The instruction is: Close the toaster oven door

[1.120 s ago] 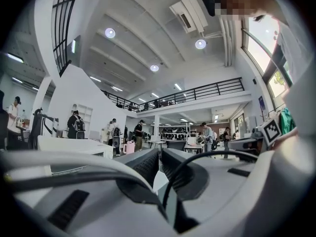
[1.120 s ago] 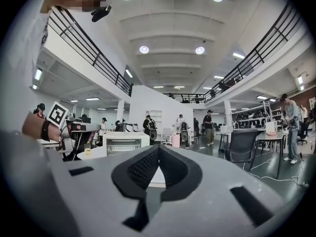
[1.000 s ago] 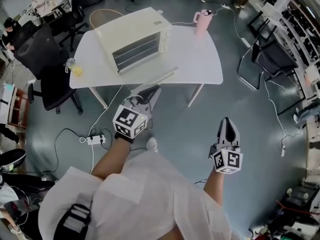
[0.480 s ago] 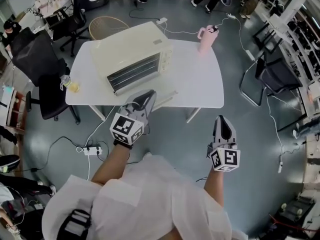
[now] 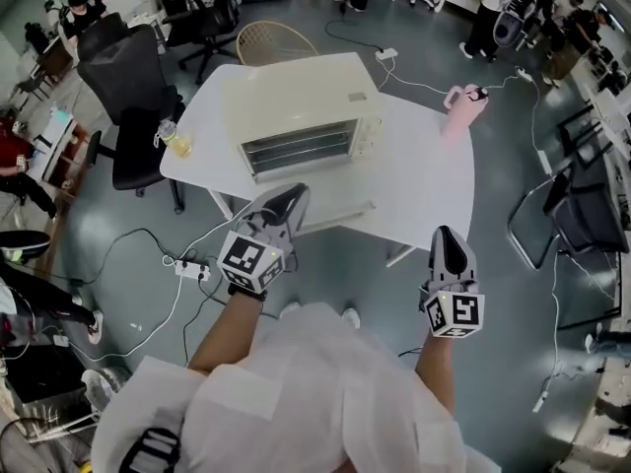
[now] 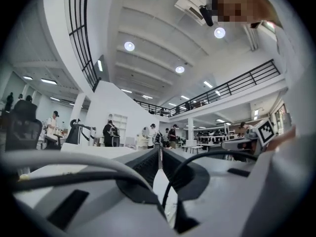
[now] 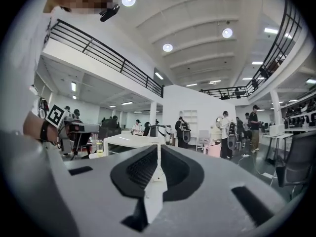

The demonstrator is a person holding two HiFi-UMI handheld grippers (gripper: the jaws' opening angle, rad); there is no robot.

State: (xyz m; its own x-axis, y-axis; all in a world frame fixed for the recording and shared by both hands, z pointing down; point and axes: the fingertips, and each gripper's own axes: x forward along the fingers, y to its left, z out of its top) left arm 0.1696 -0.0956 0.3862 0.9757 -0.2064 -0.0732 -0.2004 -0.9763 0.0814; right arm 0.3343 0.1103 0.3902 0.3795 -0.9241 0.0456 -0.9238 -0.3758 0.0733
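Toaster oven beyond left gripper

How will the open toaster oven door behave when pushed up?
The door looks like a rigid panel hinged low, so it should swing up, not flex. The toaster oven sits on a smooth table, so it may slide back under a hard push.

head: above, steeply down on table | gripper views: low, level | head+right share: toaster oven

A white table carries a cream toaster oven, pink mug and yellowish jar.
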